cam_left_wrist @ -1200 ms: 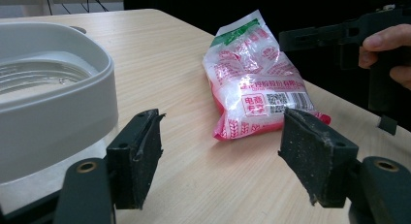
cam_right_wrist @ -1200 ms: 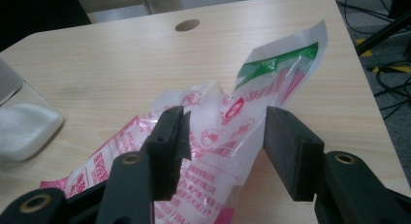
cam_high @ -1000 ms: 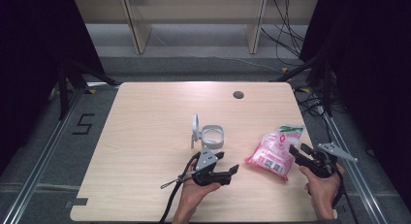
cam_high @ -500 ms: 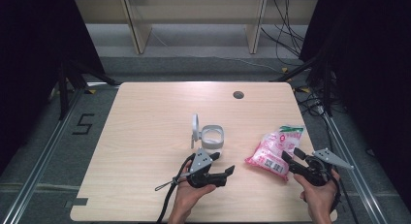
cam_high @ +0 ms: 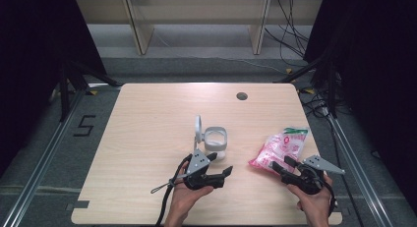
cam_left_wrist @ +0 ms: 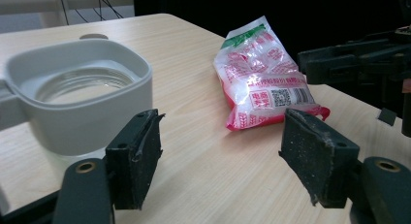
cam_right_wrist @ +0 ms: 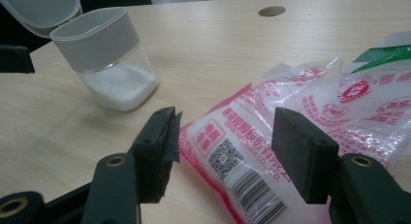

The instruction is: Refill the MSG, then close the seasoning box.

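Note:
A clear jar (cam_high: 215, 141) with a grey collar holds white granules, and its flip lid (cam_high: 197, 131) stands open. It sits mid-table (cam_left_wrist: 82, 103) (cam_right_wrist: 109, 59). A pink-red bag (cam_high: 280, 148) of white granules lies to its right (cam_left_wrist: 261, 78) (cam_right_wrist: 310, 103). My left gripper (cam_high: 221, 164) is open just in front of the jar, nothing between its pads (cam_left_wrist: 228, 158). My right gripper (cam_high: 280, 163) is open and its jaws have just been opening. The bag's near end lies between them (cam_right_wrist: 225, 136), with neither pad pressing on it.
A round cable hole (cam_high: 241, 96) sits near the table's far edge. The right gripper (cam_left_wrist: 349, 64) shows beyond the bag in the left gripper view. Both hands are close to the table's front edge (cam_high: 206, 222). Dark stands and cables flank the table.
The right hand has slid left along the front edge, its jaws now at the bag's near end and slightly wider. The left hand has shifted a little. Jar and bag have not moved.

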